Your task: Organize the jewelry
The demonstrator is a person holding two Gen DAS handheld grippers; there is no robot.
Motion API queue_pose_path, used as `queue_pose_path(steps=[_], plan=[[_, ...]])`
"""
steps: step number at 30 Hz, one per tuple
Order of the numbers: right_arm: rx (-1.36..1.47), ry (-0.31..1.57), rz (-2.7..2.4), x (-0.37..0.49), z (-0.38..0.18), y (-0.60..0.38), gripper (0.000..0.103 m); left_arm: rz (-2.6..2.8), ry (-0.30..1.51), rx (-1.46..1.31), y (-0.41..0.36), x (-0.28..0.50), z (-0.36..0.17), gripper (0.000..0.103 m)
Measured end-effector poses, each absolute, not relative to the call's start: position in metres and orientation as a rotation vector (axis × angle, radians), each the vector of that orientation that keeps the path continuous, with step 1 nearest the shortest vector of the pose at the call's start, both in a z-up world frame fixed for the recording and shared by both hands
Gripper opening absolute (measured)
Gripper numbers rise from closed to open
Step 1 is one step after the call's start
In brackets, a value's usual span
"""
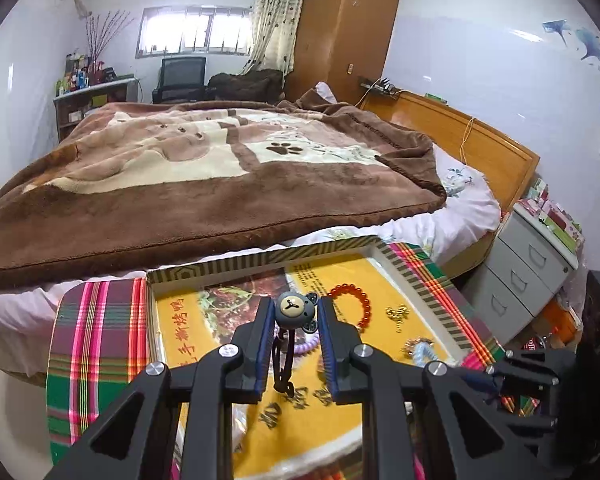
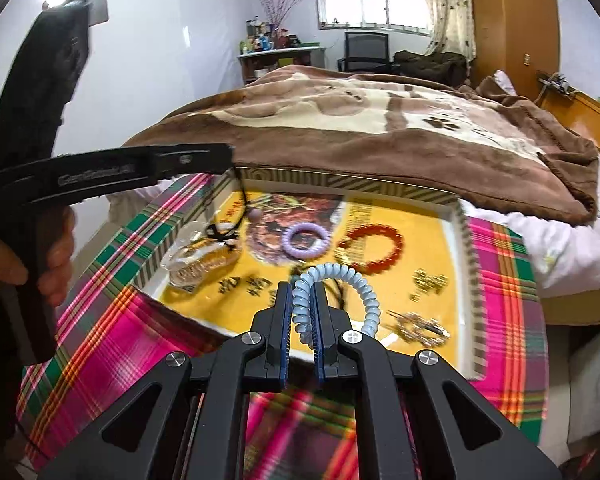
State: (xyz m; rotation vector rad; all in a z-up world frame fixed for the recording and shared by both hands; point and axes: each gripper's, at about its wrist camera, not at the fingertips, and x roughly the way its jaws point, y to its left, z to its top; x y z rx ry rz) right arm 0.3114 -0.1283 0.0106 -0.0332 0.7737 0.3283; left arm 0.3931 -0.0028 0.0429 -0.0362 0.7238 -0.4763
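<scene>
A shallow box lid (image 1: 260, 258) (image 2: 340, 184) with a yellow printed bottom lies on a plaid cloth and holds jewelry. My left gripper (image 1: 294, 312) is shut on a grey bear-head hair tie (image 1: 294, 310), its black cord (image 1: 282, 364) dangling above the lid. My right gripper (image 2: 302, 292) is shut on a pale blue spiral hair tie (image 2: 332, 276), lifted over the lid's near edge. In the lid lie a red bead bracelet (image 2: 374, 244) (image 1: 350, 294), a purple spiral tie (image 2: 306, 240), gold pieces (image 2: 428, 280) (image 1: 398, 314) and a rhinestone clip (image 2: 418, 328).
The plaid cloth (image 2: 112, 320) covers a small table beside a bed with a brown blanket (image 1: 180, 168). A clear glass dish (image 2: 198, 260) sits at the lid's left. A grey drawer unit (image 1: 524, 272) stands to the right. The left gripper's body (image 2: 100, 172) reaches over the lid's far left.
</scene>
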Motion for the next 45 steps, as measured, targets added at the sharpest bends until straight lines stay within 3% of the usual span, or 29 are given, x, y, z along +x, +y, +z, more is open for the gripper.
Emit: queue_pose_path(steps=[20,45], plan=[[-0.110,0.869,0.423,0.356,-0.034,-0.052,0.009,-0.406,0.823,-0.037,0.022,0.469,-0.010,0.022],[-0.130,0.940,0.444,0.367,-0.057,-0.043,0.009,-0.326,0.917,-0.017,0.039,0.489,-0.044,0.022]])
